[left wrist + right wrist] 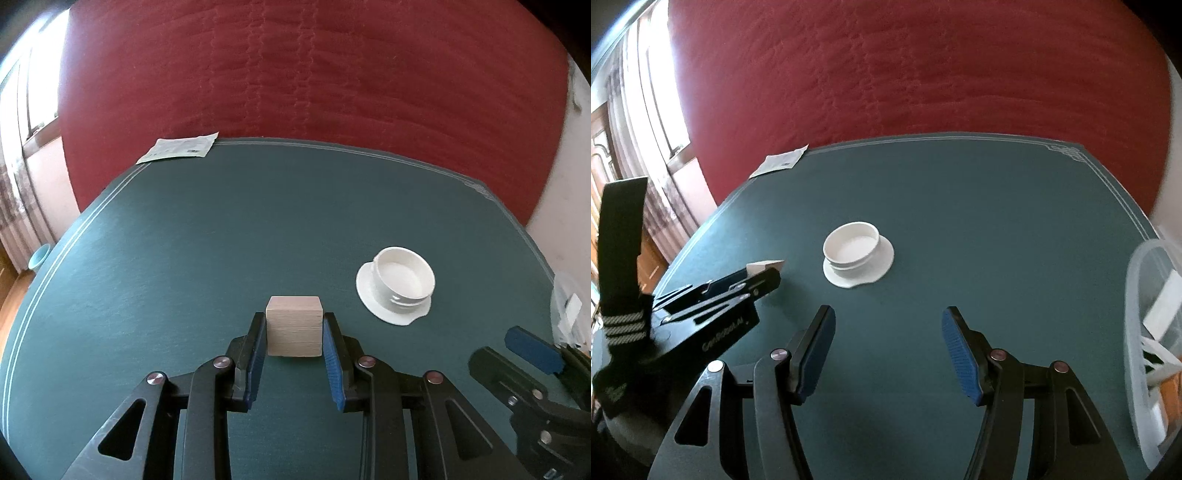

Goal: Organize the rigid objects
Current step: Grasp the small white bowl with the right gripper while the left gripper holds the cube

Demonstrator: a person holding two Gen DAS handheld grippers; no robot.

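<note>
From your left wrist: the left gripper [294, 334] clamps the wooden cube [294, 325] on the green table [184, 258].

From your right wrist: the right gripper [888, 326] gapes empty, and the white cup [854, 248] lies straight ahead (nearer this hand).

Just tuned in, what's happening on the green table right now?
The left gripper is shut on a pale wooden cube, pads pressed to its two sides, just above or on the green table. The right gripper is open with nothing between its fingers, aimed towards a white bowl sitting on a flat white disc. A clear plastic bin stands at the table's right edge, holding white pieces.
</note>
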